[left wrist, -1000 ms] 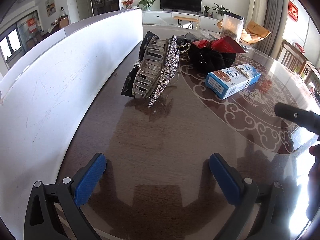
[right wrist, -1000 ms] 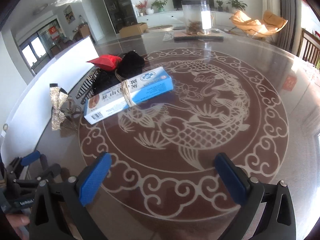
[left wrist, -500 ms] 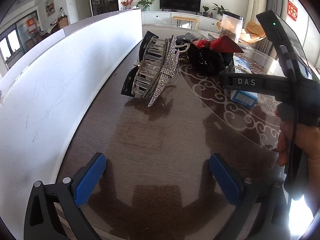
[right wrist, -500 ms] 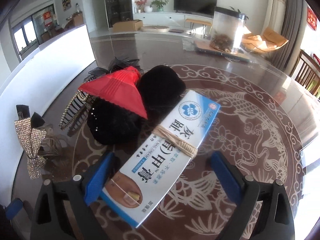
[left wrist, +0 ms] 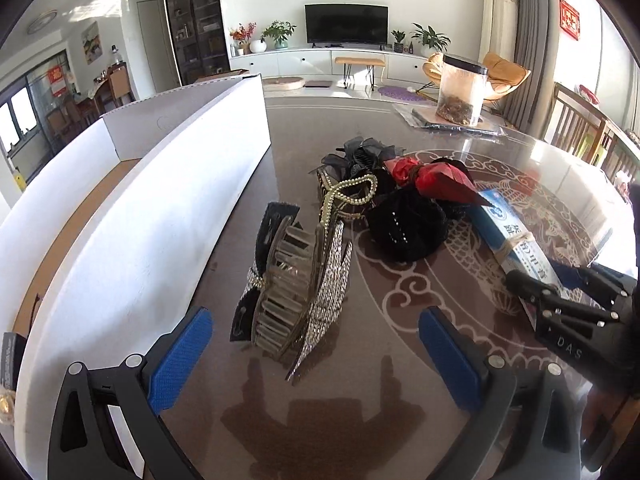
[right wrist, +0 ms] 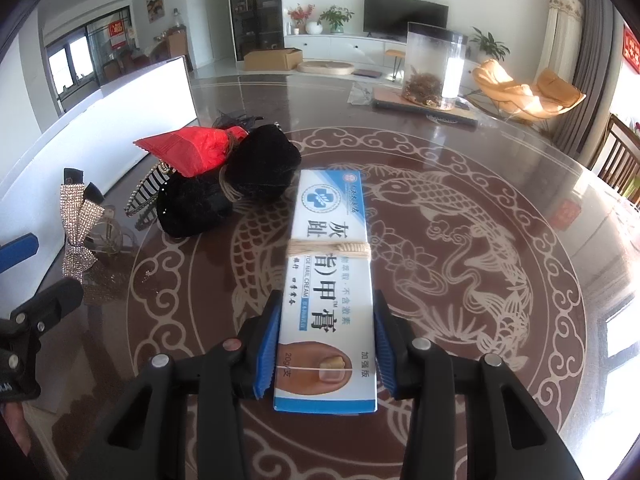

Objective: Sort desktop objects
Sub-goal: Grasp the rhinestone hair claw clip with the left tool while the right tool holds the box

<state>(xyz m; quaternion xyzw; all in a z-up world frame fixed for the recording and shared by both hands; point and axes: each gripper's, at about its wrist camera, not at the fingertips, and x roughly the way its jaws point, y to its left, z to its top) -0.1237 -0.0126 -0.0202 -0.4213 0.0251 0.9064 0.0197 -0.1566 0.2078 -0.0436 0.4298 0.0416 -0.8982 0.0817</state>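
Note:
A blue-and-white nail cream box (right wrist: 328, 280), tied with twine, lies on the dark patterned table (right wrist: 500, 288). My right gripper (right wrist: 326, 336) is closing on the box's near end, and both blue pads (right wrist: 269, 344) touch its sides. The left wrist view shows the same box (left wrist: 516, 244) at the right. My left gripper (left wrist: 316, 320) stands open just short of a rhinestone claw hair clip (left wrist: 300, 280), with nothing gripped. Behind the clip lie a black scrunchie (left wrist: 404, 224), a red wrapper (left wrist: 436, 180) and a pearl hair clip (left wrist: 348, 192).
A long white cardboard box (left wrist: 160, 220) runs along the table's left side, its brown inside showing. A clear jar (right wrist: 434, 68) stands on a flat mat at the far edge. Chairs (right wrist: 620, 152) stand to the right of the table.
My right gripper came forward over the nail cream box, turned in line with it and closed from wide open onto its sides. My left gripper moved closer to the rhinestone clip.

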